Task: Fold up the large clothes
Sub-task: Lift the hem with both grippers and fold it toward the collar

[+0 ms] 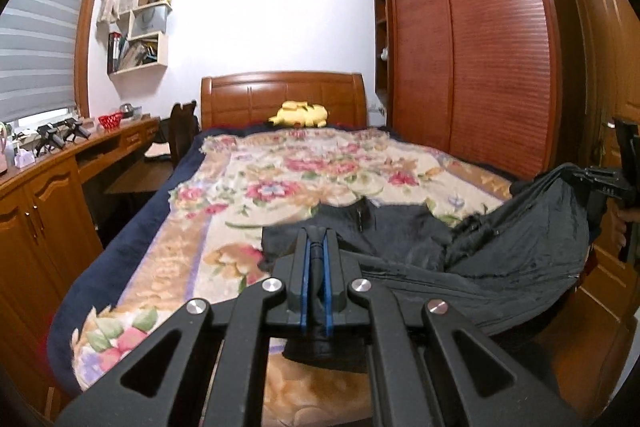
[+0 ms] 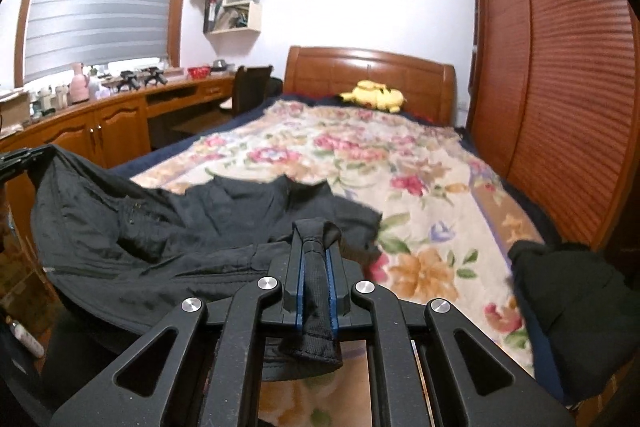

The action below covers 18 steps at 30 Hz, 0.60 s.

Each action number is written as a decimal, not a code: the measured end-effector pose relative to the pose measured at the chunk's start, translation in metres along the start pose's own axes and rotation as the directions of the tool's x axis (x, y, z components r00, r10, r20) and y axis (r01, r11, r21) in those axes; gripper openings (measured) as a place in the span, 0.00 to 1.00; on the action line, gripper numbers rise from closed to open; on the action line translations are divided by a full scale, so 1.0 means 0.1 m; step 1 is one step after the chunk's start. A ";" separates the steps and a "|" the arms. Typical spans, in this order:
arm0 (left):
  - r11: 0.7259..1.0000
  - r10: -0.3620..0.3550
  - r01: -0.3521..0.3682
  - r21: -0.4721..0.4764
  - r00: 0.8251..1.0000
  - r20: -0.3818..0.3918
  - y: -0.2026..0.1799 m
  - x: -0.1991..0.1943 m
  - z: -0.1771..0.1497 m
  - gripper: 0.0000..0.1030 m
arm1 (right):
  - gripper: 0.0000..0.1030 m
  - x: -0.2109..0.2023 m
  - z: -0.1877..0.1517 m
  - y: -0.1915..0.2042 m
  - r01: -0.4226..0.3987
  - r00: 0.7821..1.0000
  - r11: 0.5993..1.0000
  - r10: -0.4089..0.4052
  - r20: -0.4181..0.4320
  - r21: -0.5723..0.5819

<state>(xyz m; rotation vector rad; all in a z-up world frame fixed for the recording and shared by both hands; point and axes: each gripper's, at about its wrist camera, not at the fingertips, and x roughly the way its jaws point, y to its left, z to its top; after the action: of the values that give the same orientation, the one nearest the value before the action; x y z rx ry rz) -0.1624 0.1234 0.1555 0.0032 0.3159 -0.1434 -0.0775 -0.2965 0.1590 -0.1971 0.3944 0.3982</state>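
A large black jacket (image 1: 516, 251) hangs stretched between my two grippers above the near end of the bed, its far part resting on the floral blanket (image 1: 288, 183). My left gripper (image 1: 317, 243) is shut on a ribbed black cuff of the jacket. My right gripper (image 2: 316, 239) is shut on the other ribbed cuff, with the jacket (image 2: 132, 239) spreading to its left. The right gripper also shows at the right edge of the left wrist view (image 1: 600, 179), pinching the fabric. The left gripper shows at the left edge of the right wrist view (image 2: 16, 163).
A yellow plush toy (image 1: 298, 114) lies by the wooden headboard (image 1: 284, 95). A wooden desk (image 1: 60, 163) with clutter and a chair (image 1: 182, 131) stand left of the bed. A tall wardrobe (image 1: 480, 59) stands right. Another dark garment (image 2: 568, 303) lies on the bed's near right corner.
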 end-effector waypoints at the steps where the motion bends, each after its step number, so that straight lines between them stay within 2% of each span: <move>1: 1.000 -0.001 0.001 -0.002 1.000 0.009 0.01 -0.04 0.03 0.02 | 0.06 -0.04 0.03 0.02 -0.005 1.000 1.000 0.005 0.008 -0.007; 6: 1.000 0.000 0.001 -0.018 0.998 0.061 0.12 -0.24 0.17 0.02 | 0.06 -0.27 0.19 0.09 -0.005 0.998 0.999 0.006 0.056 -0.033; 9: 1.000 0.005 -0.003 -0.031 0.998 0.066 0.19 -0.23 0.20 0.02 | 0.06 -0.33 0.26 0.09 -0.008 0.997 0.999 0.011 0.078 -0.039; 14: 0.999 0.016 -0.016 -0.047 1.000 0.007 0.29 0.08 0.04 0.02 | 0.06 -0.09 0.18 0.01 -0.001 0.999 0.999 0.003 0.043 -0.037; 18: 0.998 0.028 -0.032 -0.061 0.997 -0.074 0.38 0.52 -0.15 0.03 | 0.06 0.35 -0.03 -0.07 0.002 0.999 1.000 -0.003 -0.045 -0.021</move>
<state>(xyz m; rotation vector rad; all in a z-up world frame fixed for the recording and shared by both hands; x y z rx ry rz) -0.1128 0.1543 0.1242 -0.0482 0.3933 -0.1036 -0.0460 -0.2915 0.1431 -0.2277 0.4348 0.3964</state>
